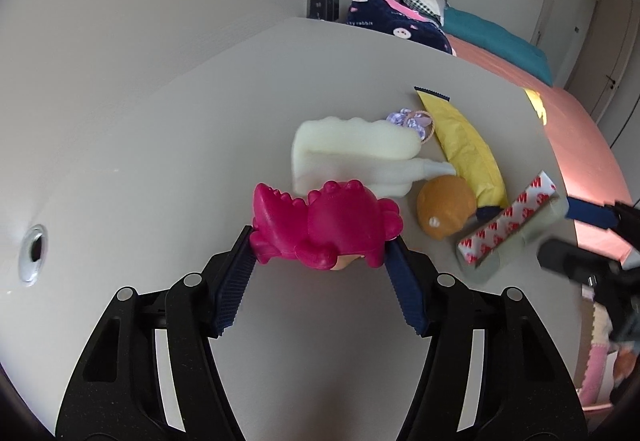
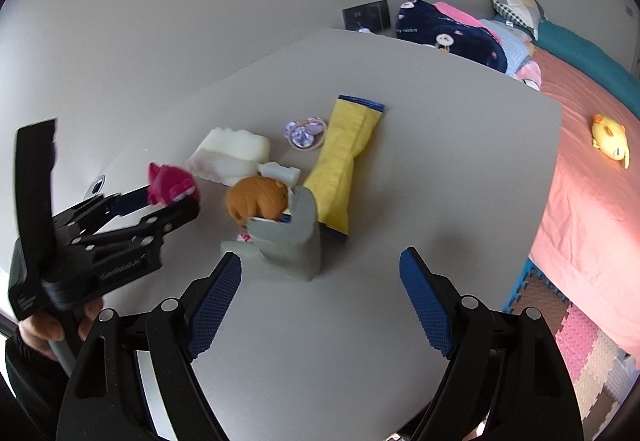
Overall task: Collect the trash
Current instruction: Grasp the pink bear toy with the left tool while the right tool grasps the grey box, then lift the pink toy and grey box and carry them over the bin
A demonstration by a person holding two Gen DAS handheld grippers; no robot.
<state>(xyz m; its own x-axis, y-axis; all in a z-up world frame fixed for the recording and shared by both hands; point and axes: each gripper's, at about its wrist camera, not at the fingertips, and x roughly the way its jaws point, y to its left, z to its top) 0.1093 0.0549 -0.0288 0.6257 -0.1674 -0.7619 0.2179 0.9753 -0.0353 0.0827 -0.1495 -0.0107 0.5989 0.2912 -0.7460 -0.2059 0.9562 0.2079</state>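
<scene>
A pink dinosaur toy point(image 1: 328, 225) sits between the pads of my left gripper point(image 1: 320, 241), which press on both its sides. In the right wrist view that same left gripper point(image 2: 172, 201) holds the pink toy point(image 2: 170, 183) at the left. My right gripper point(image 2: 320, 269) stands open, and a grey block of 3M tape point(image 2: 284, 241) lies just ahead of its fingertips. Behind it lie a brown hamster toy point(image 2: 258, 201), white foam pieces point(image 2: 232, 153), a yellow packet point(image 2: 344, 161) and a purple scrunchie point(image 2: 304, 133).
All this lies on a grey table point(image 2: 440, 181) with a metal cable hole point(image 1: 34, 253) at its left. A pink bed point(image 2: 592, 169) with a yellow duck toy point(image 2: 610, 141) runs along the right, and coloured foam mats point(image 2: 580, 333) cover the floor.
</scene>
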